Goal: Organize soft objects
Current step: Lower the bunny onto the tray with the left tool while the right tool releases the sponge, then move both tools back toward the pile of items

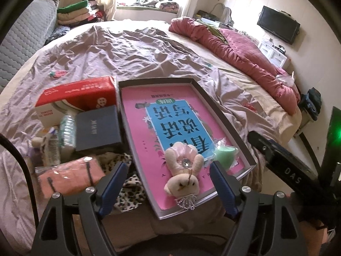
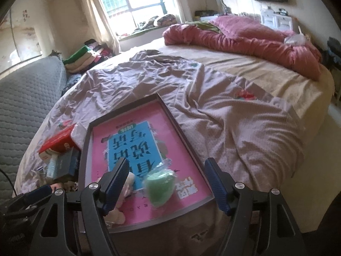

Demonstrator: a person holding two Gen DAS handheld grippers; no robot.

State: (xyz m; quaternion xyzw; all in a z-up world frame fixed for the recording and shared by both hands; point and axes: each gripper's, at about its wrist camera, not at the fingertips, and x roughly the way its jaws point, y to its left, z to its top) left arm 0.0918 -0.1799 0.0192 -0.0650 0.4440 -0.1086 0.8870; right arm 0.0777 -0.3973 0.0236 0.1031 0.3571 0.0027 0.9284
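Blue pads fill the bottom of my view: my left gripper (image 1: 168, 181) is spread wide, clenching nothing, and the plush bunny (image 1: 183, 173) lies right between its fingers, touching neither pad. Bunny's face points toward me, ears fanned away, flat on the pink book (image 1: 147, 132) inside the shallow grey tray (image 1: 223, 117). Just beyond my left gripper's right finger sits the green soft lump in clear wrap (image 1: 226, 154), near the tray's right wall.

Over on the other side, my right gripper (image 2: 166, 183) is released too, fingers well apart, and that green lump sits between them, nearer the middle than either pad. The bunny peeks out behind the left finger (image 2: 116, 183) there, mostly hidden.

Outward now: left of the tray, a leopard-print cloth (image 1: 130, 189), a salmon-pink wrapped pack (image 1: 68, 175), a dark blue box (image 1: 97, 128), a water bottle (image 1: 67, 131) and a red and white carton (image 1: 74, 98), all crowded together. Something pale and fuzzy lies beside the bottle, too blurred to name. Everything rests on the rumpled mauve sheet (image 1: 127, 49), with a rose quilt (image 1: 245, 49) bunched at the bed's far right.
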